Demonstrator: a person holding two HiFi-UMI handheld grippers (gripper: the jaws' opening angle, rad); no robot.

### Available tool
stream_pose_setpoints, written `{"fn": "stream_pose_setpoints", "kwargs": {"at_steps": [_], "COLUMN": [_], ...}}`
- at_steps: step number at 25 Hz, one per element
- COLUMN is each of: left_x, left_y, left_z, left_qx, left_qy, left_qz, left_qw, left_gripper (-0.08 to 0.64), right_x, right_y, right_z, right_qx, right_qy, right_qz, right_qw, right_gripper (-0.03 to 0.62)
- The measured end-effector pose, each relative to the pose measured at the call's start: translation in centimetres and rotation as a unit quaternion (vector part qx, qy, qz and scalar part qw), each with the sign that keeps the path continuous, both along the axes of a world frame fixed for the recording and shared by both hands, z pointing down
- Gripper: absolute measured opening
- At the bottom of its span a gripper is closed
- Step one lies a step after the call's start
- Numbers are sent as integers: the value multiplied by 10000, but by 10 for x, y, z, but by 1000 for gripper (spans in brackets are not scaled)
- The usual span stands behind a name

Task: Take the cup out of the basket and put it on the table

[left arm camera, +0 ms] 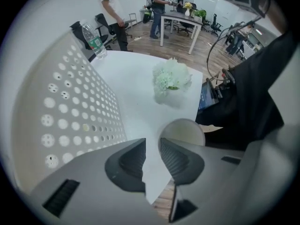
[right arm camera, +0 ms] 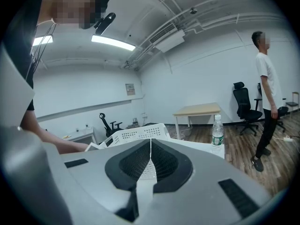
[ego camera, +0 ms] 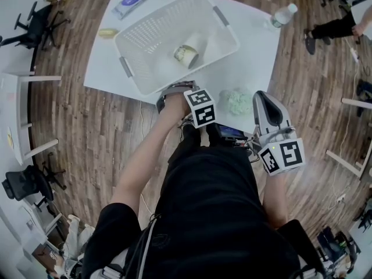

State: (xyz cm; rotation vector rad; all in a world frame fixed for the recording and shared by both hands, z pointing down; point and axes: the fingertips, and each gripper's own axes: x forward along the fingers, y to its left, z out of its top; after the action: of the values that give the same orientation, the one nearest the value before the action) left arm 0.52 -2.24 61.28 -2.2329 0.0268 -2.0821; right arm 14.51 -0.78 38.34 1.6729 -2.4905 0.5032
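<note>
Cup retrieval at a white table (ego camera: 256,51): one cup (ego camera: 187,53) lies on its side inside the perforated basket (ego camera: 142,74), well apart from both tools. Our left gripper (left arm camera: 152,144) points down just outside the basket's near wall, over the table's near edge. Its jaws stand moderately apart, with nothing between them but bare tabletop. Just past one jaw sits a pale round rim (left arm camera: 185,128), which we take for the mouth of a second cup standing on the table; whether the pad touches it we cannot tell. Our right gripper (right arm camera: 150,149) hangs off to the side, jaws pressed together and empty. We judge this to be the close of a set-down step. Next, in our reading, the left gripper must lift clear, cross the basket wall and close across the tipped cup's body.
</note>
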Motion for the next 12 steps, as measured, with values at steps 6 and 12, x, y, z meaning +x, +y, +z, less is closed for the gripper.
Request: {"fn": "stream_pose_setpoints", "kwargs": {"at_steps": [6,12], "left_x": [0,1], "left_y": [-2,-10], "left_z": [-77,-150], "left_qx": [255,841], "left_qy": [1333,3234], "left_qz": [-570,-1336], "left_qw": [9891,9330], "left_gripper": [79,47], "right_x": [1,-6], "right_y": [0,-7], "right_z": [0,-5], "right_qx": [0,50], "right_qy": [-8,-16], "right_qz": [19,-94], "right_qw": [10000,9999], "right_gripper": [25,25]}}
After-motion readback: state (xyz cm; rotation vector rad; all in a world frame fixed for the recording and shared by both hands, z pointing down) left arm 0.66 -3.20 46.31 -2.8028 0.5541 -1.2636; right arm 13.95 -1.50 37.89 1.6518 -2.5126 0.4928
